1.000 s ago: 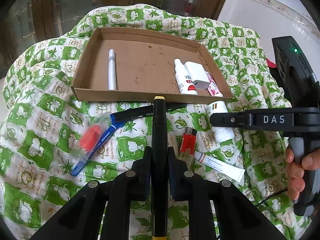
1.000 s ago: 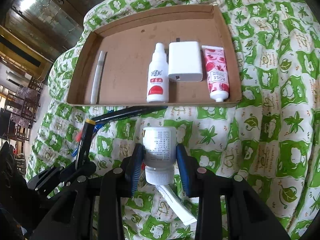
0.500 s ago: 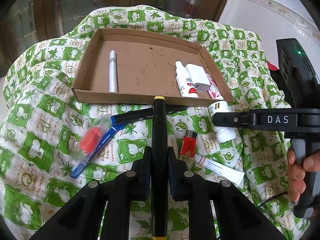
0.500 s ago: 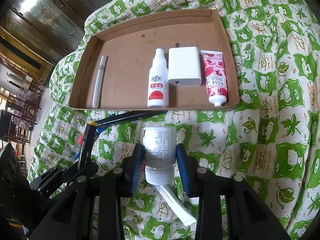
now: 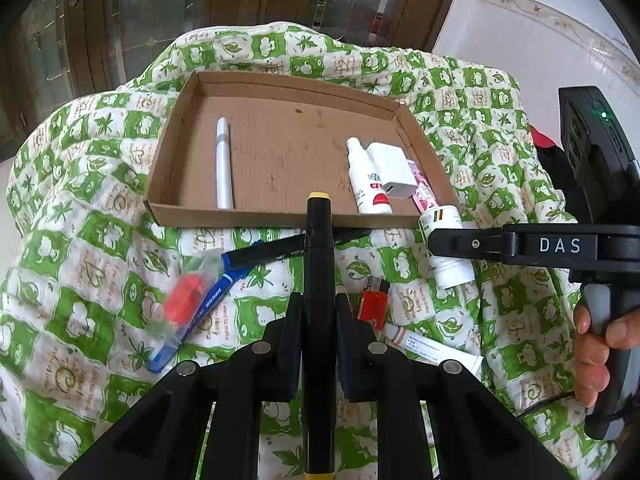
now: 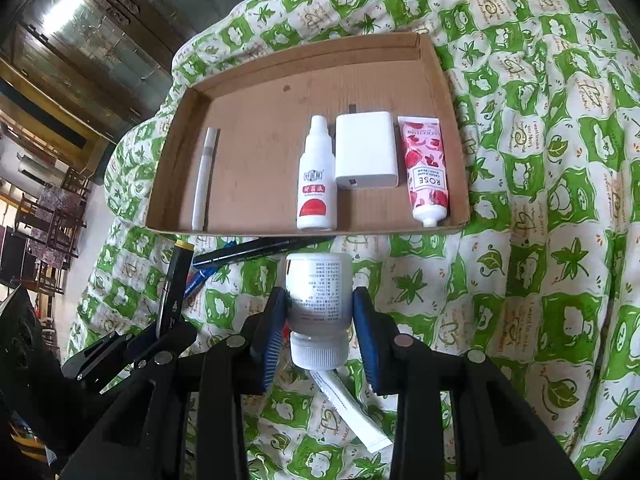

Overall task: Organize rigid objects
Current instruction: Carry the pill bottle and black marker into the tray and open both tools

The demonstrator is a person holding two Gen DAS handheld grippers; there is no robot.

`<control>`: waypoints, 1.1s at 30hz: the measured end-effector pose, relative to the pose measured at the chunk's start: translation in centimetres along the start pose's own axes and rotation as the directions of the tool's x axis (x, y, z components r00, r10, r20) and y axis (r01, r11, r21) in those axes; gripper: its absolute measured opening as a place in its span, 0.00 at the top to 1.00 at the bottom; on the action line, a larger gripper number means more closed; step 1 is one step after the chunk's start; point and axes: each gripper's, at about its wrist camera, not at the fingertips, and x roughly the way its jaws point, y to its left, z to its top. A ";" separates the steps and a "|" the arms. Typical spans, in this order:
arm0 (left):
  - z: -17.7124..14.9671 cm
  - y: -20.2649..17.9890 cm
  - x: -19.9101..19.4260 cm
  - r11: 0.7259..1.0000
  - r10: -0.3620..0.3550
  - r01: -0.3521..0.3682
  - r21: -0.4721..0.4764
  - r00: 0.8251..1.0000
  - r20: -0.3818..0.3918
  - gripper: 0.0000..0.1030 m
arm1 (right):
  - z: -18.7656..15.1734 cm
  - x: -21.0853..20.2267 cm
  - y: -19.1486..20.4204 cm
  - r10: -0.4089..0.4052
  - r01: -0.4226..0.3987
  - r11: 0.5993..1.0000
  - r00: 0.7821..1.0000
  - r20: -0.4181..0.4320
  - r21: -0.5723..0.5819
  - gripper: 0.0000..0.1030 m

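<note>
- Left wrist view: the left gripper [image 5: 319,316] is clamped on a black marker with a yellow cap end [image 5: 319,264], which runs straight ahead between the two black fingers and points toward the near wall of a shallow brown cardboard tray [image 5: 256,218].
- Ahead of this gripper, inside the tray, a silver-white pen [image 5: 223,164] lies to the left, and a small white dropper bottle with a red label [image 5: 367,184], a white rectangular charger block [image 5: 392,172] and a pink tube [image 5: 423,196] lie to the right.
- Below and left of the fingers, on the green-and-white patterned cloth [image 5: 72,240], rest a blue pen [image 5: 200,304], a red piece in clear wrapping [image 5: 185,294] and a long black pen [image 5: 276,250]; just right are a red lighter [image 5: 373,304] and a white tube [image 5: 432,347].
- Right wrist view: the right gripper [image 6: 319,320] squeezes a white plastic bottle with printed text [image 6: 319,292] between its blue-padded fingers [image 6: 276,336], cap toward the camera.
- This bottle is held above the cloth just short of the tray's near wall, in line with the dropper bottle.
</note>
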 end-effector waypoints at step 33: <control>11.2 -0.5 4.7 1.000 0.007 -0.009 0.025 0.997 0.074 0.86 | 10.2 -1.7 -4.2 -0.022 0.014 0.998 0.992 0.123 0.062 0.68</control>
